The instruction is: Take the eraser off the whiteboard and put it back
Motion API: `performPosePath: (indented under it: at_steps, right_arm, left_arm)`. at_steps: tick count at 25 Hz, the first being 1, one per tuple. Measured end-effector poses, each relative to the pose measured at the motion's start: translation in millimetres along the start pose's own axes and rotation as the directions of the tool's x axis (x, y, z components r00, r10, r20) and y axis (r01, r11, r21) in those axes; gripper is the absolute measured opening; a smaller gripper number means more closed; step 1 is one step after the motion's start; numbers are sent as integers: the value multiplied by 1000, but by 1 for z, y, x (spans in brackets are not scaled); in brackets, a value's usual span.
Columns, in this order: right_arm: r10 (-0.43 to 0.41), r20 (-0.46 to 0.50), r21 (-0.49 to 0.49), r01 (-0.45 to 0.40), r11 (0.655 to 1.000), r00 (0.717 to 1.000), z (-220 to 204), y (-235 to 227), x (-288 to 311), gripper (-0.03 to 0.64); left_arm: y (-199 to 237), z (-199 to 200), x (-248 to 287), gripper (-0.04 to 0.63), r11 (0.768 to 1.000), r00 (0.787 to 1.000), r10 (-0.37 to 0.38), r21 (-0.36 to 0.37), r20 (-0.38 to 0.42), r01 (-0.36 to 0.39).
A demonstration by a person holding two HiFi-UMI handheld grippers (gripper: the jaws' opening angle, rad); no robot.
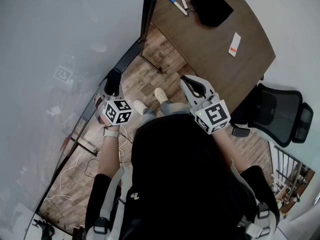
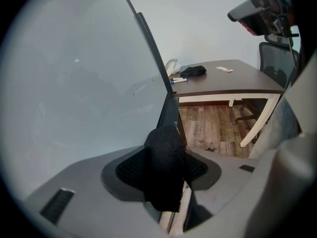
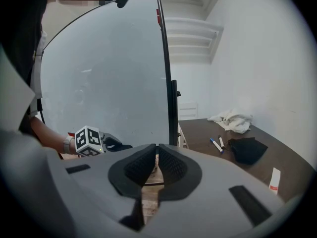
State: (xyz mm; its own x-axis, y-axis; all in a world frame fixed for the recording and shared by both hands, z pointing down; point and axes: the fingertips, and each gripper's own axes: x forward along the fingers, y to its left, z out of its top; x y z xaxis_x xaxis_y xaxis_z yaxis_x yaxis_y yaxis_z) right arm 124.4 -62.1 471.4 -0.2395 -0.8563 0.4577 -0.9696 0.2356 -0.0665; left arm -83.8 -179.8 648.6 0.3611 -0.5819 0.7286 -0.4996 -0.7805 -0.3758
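The whiteboard fills the left of the head view, with a black frame along its edge. My left gripper is at the board's lower right edge, shut on a black felt eraser. In the left gripper view the eraser stands upright between the pads, right next to the board and its black frame. My right gripper hangs over the floor in front of the table, shut with nothing in it. In the right gripper view its pads meet and the left gripper shows at the board.
A dark wooden table stands ahead with two markers, a black cloth and a white card. A white cloth lies at its far end. A black office chair is at the right. A white cable trails on the floor.
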Motion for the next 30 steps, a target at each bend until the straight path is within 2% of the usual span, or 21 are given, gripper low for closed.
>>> performPosePath:
  at_steps: [12, 16, 24, 27, 30]
  right_arm:
    - [39, -3, -16, -39, 999, 999, 1, 8, 5, 28]
    - [72, -2, -30, -72, 997, 997, 6, 12, 10, 28]
    - [171, 13, -70, -170, 983, 985, 18, 32, 27, 28]
    - [217, 18, -90, -215, 973, 976, 25, 41, 33, 28]
    - [279, 20, -116, -275, 955, 960, 32, 56, 39, 28]
  left_arm:
    - [-2, -1, -9, 229, 1000, 1000, -3, -23, -2, 3]
    - [-1, 2, -20, 229, 998, 1000, 4, -55, 10, -3]
    - [14, 4, -52, 227, 984, 997, 59, -169, 57, -48]
    - [21, 6, -67, 214, 969, 992, 82, -239, 91, -58]
    - [32, 8, -90, 178, 945, 982, 132, -317, 132, -85]
